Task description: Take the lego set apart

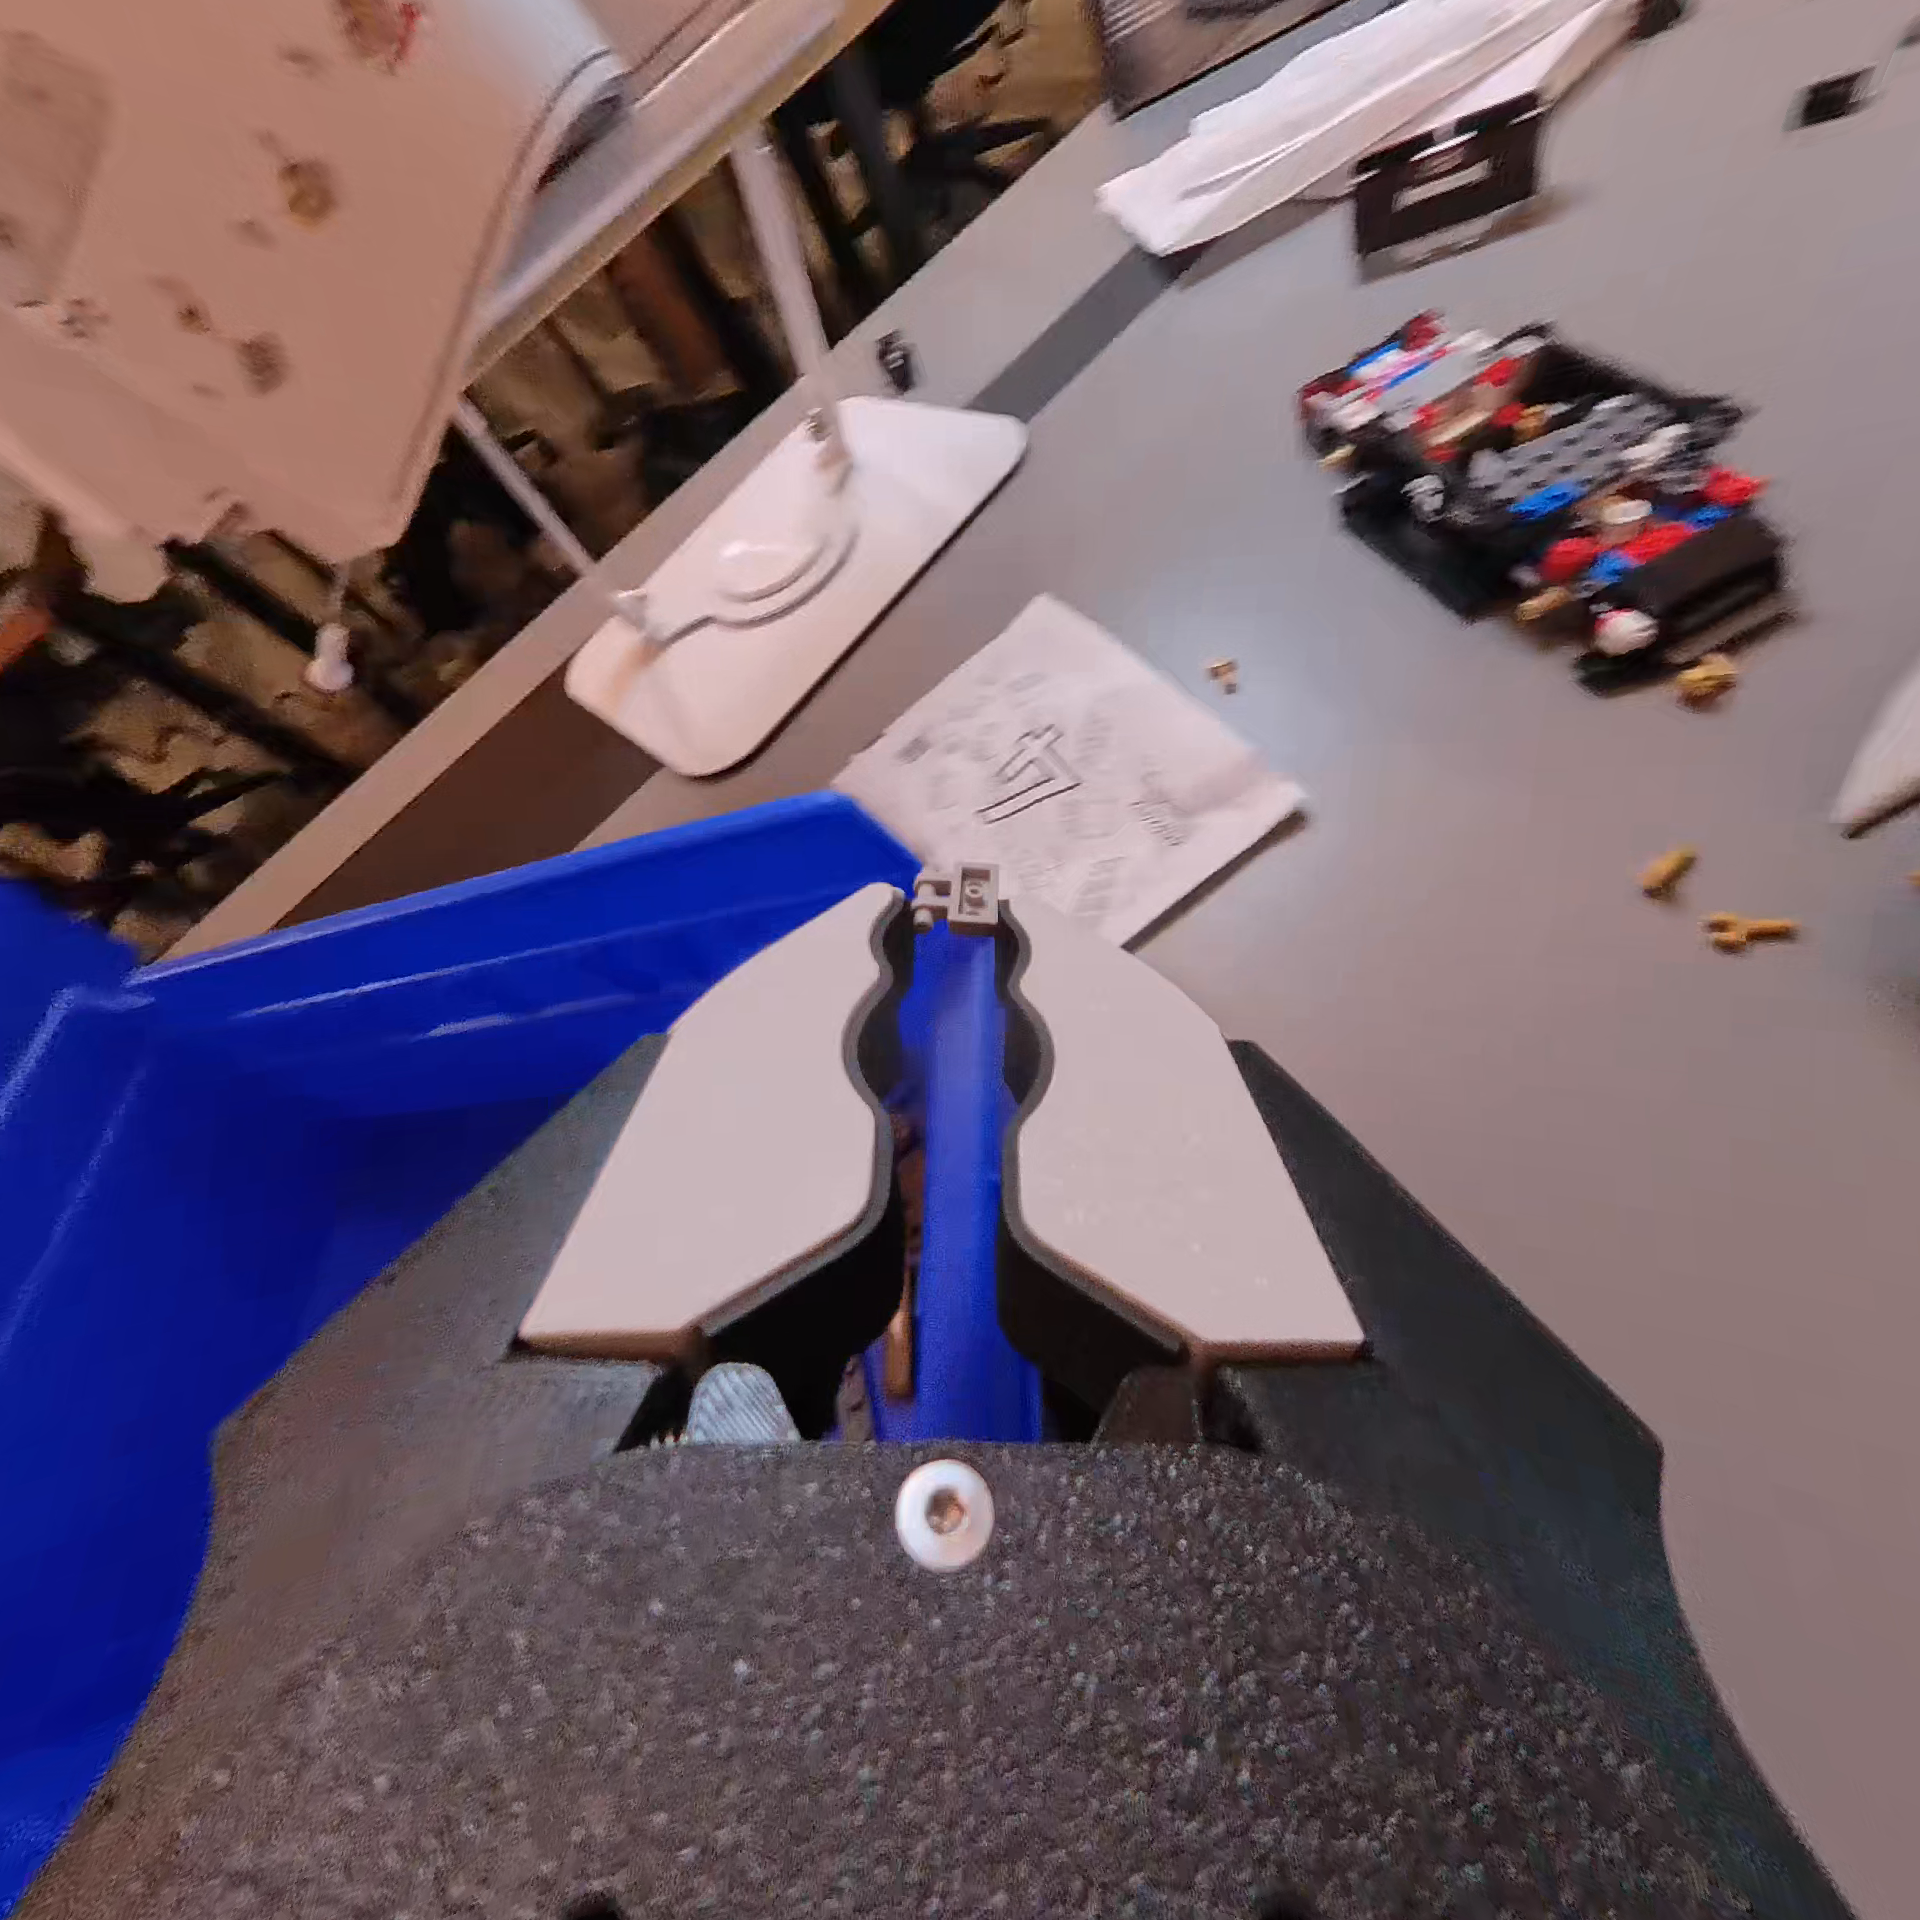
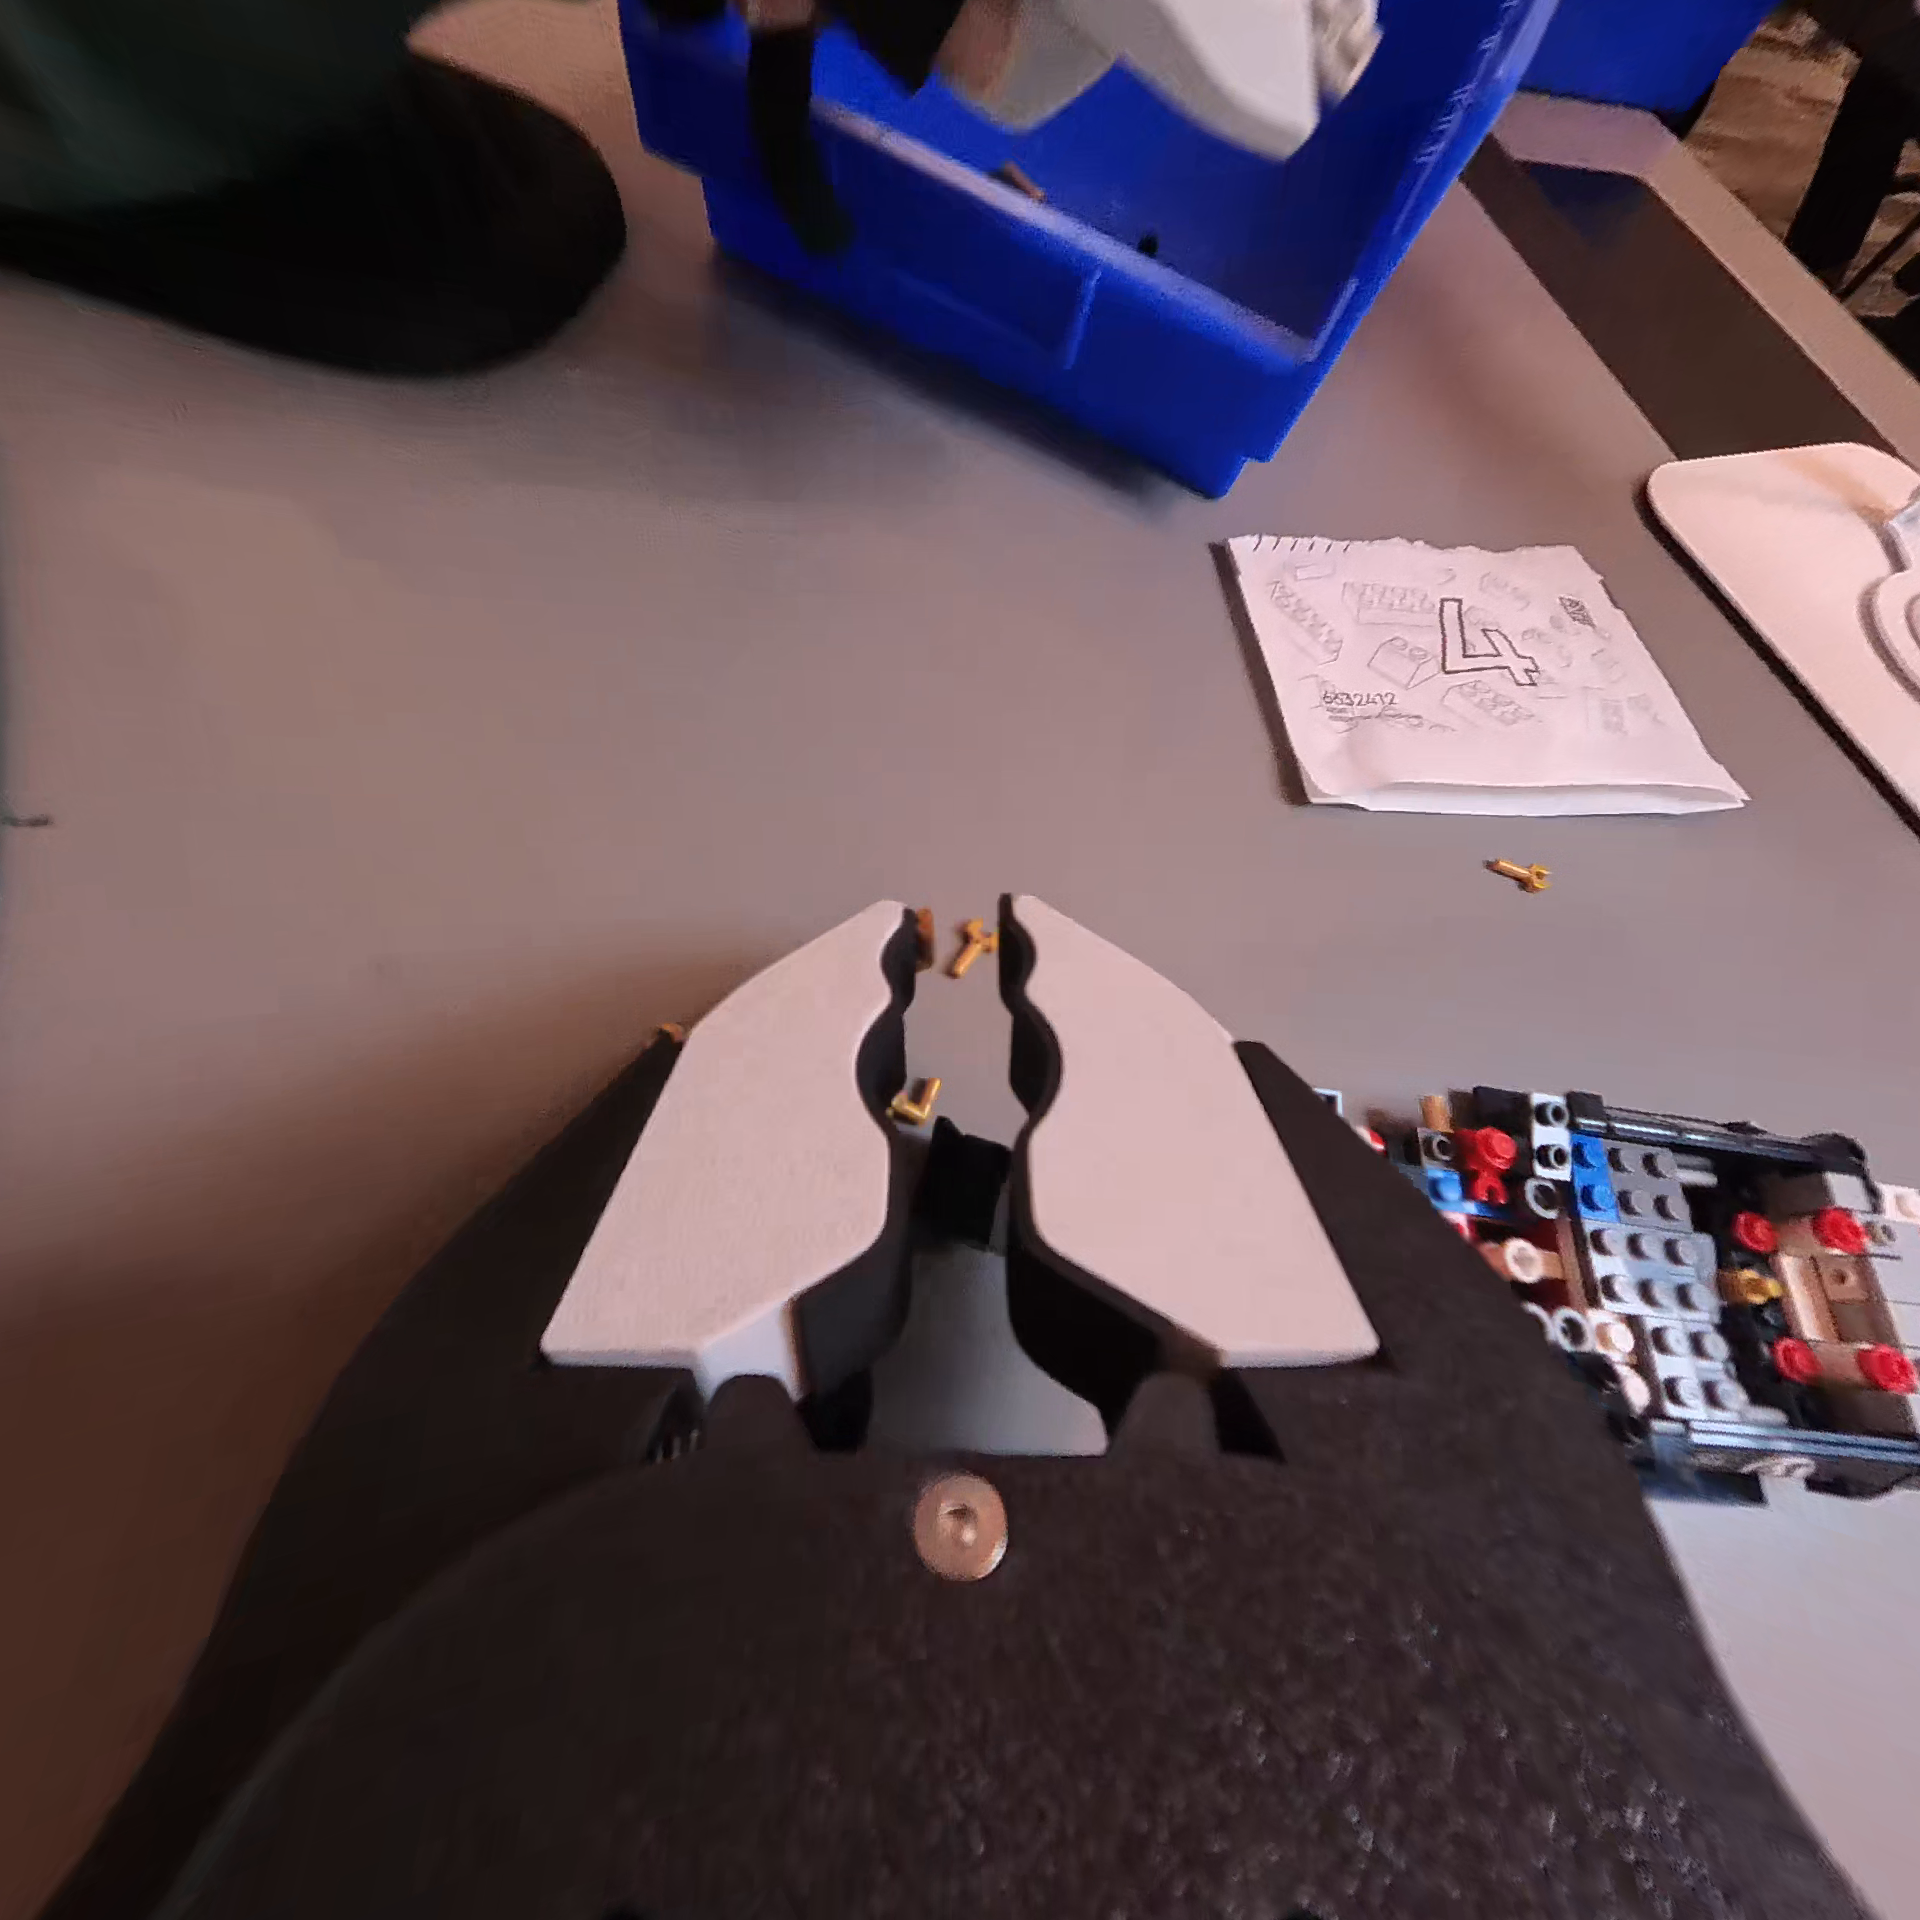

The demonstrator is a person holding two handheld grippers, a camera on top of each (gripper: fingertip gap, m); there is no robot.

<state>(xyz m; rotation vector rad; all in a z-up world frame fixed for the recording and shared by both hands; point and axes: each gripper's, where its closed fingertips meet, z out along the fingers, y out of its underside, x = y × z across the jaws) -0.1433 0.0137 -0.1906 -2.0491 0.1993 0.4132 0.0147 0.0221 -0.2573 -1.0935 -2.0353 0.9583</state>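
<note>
1. Jaws of the left gripper pinch a small grey piece over the blue bin.
2. Right gripper jaws stand parted above gold pins on the counter.
3. Lego set sits just right of it.

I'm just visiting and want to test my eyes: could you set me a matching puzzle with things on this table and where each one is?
Things:
1. small grey lego piece
2. blue plastic bin
3. white printed paper bag
4. partly dismantled lego model

Places:
A. lying flat between the bin and the model
B. on the grey table to the right of the right gripper
C. pinched at the tips of the left gripper
D. at the table's far side, under the left gripper

Pairs: 1-C, 2-D, 3-A, 4-B
</note>
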